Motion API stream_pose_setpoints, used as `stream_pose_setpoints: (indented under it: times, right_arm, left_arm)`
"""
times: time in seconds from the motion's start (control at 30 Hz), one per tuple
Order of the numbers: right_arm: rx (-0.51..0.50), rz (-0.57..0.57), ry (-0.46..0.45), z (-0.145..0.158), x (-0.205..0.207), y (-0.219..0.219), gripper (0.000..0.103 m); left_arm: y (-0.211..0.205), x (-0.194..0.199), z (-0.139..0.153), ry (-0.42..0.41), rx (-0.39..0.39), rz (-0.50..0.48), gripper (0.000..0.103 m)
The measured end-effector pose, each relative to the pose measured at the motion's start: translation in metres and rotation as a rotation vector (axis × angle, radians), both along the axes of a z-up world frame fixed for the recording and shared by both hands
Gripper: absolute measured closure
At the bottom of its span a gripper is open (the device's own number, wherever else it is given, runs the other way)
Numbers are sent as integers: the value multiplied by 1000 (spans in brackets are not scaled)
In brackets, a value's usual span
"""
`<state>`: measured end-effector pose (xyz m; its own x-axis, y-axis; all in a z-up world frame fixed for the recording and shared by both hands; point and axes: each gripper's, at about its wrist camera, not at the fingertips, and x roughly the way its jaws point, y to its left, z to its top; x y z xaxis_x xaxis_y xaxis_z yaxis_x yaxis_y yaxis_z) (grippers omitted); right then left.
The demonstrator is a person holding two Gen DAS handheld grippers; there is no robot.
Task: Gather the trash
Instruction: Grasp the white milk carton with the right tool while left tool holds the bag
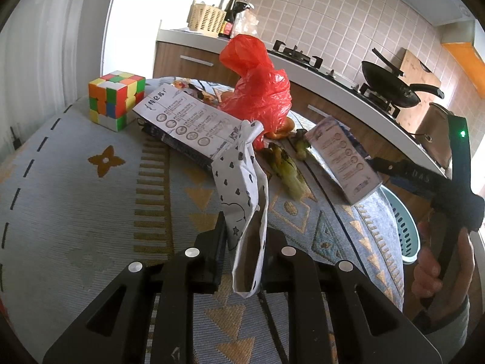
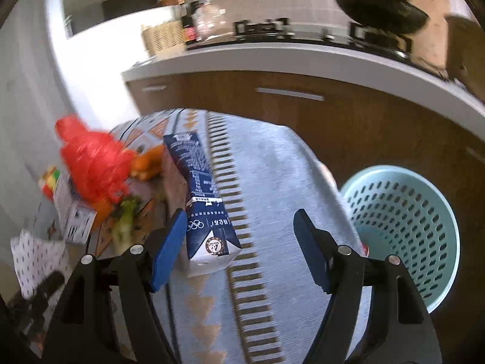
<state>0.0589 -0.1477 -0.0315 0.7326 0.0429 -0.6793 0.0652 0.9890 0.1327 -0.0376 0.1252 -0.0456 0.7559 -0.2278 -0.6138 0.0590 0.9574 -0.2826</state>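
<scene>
Paper bag (image 1: 242, 200), white with black hearts, pinched near its open bottom end by the left gripper (image 1: 242, 236); jaws closed on it, bag hanging over the patterned tablecloth (image 1: 91, 206) with its long axis running up and away, knotted top (image 1: 250, 130) leaning toward the pile behind. Right gripper (image 2: 239, 242) open, blue pads wide apart, no contact visible; a milk carton (image 2: 201, 200) sits between them toward the left pad, lying flat, long axis pointing away from the camera, printed base end nearest. Right view is blurred. Left of that carton: leafy vegetable scraps (image 2: 125, 218) and orange peel (image 2: 148, 163), just beside it. Second carton (image 1: 185, 121) lies flat behind the bag, next to a puzzle cube (image 1: 116, 100) on the left. Red plastic bag (image 1: 257, 91) stands crumpled behind the scraps, mid-table, crowding the far end of the pile. Pale green perforated basket (image 2: 403, 227) on the floor past the table's right edge, below table level. Further back: wooden cabinets (image 2: 288, 106), counter with hob and black pan (image 1: 391, 85), bottles and a beige basket (image 1: 206, 19) at the far end.
</scene>
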Motion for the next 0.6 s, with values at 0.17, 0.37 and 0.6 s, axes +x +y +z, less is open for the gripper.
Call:
stream_pose_setpoints:
  times: [0.17,0.37,0.6]
  right_arm:
    - [9,-1,-14,3,-1,-17,34]
    - [-25,155,9,-4,9,7,24]
    - [-47,218,86,-31,39,15,18]
  left_arm:
    - [-1,1,0,5,7,-5,87]
    - [-3,5,0,15,20,-7,87]
    - [-5,8,-1,27,30,-3,87]
